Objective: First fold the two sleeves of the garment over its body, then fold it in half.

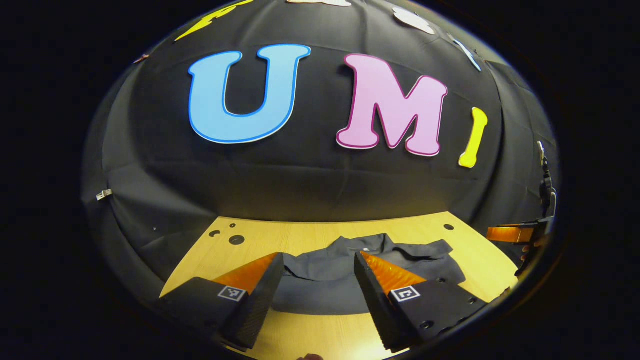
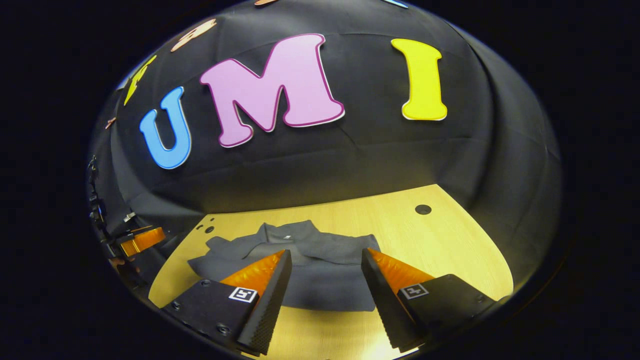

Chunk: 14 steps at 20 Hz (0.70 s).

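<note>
No readable text, square coded markers on left claw (image 1: 320, 285) and right claw (image 2: 325, 280)

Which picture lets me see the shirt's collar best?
The right gripper view. There the garment's collar sits in the open above the right gripper, its two flaps plain to see. In the left gripper view the collar shows too, but the left gripper's finger crowds its lower edge.
</note>
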Each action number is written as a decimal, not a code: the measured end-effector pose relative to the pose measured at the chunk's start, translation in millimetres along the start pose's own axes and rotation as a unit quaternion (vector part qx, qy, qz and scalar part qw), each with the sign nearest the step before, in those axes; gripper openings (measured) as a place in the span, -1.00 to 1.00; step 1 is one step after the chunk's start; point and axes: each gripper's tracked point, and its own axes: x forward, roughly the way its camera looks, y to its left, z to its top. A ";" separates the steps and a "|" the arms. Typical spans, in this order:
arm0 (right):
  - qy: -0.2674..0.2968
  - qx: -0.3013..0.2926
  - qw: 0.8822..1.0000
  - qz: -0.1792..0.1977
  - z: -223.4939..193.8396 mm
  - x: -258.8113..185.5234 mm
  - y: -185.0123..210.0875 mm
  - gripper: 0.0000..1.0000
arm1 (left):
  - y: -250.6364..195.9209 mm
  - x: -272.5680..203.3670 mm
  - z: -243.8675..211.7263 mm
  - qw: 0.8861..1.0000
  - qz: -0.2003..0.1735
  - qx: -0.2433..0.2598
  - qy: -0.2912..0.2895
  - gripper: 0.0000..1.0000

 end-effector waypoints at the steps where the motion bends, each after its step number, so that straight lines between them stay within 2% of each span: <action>1: -0.002 -0.003 1.000 0.003 0.7 -9.1 4.0 0.75 | -1.4 -9.4 0.5 1.000 -0.001 -0.002 0.000 0.80; 6: -0.011 -0.011 1.000 0.004 -4.4 -47.7 11.4 0.75 | -8.7 -46.4 0.3 1.000 -0.009 0.004 0.000 0.79; 14: -0.013 0.029 0.999 -0.004 -14.7 -84.3 10.7 0.75 | -10.9 -81.5 -16.6 1.000 -0.016 -0.006 0.018 0.80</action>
